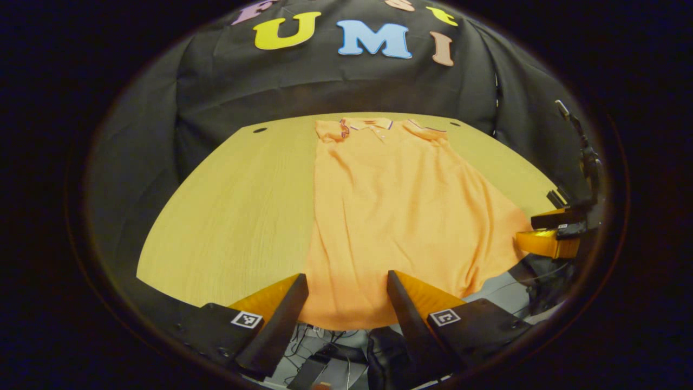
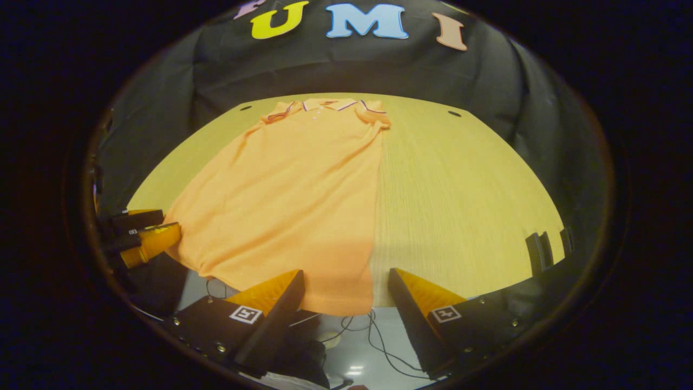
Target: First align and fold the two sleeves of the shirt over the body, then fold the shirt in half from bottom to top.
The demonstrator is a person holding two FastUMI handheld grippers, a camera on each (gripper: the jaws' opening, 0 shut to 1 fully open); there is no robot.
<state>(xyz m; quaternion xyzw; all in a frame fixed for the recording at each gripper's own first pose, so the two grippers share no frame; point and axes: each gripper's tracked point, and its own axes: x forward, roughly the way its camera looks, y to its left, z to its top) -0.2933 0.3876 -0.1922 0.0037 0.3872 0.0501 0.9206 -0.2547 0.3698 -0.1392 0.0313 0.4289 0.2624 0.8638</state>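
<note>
The orange short-sleeved polo shirt [image 1: 400, 216] lies flat on the pale wooden tabletop [image 1: 233, 216], collar toward the black cloth wall, both sleeves folded over its body, hem hanging over the near edge. At that hem, the left hand-held gripper [image 1: 347, 281] and right hand-held gripper [image 2: 346, 279] hover with fingers spread, gripping nothing.

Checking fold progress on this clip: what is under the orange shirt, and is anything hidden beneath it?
The orange polo shirt lies flat on the wooden table, its hem hanging over the near edge. The sleeves look already folded in. Whatever the fabric covers cannot be seen.
</note>
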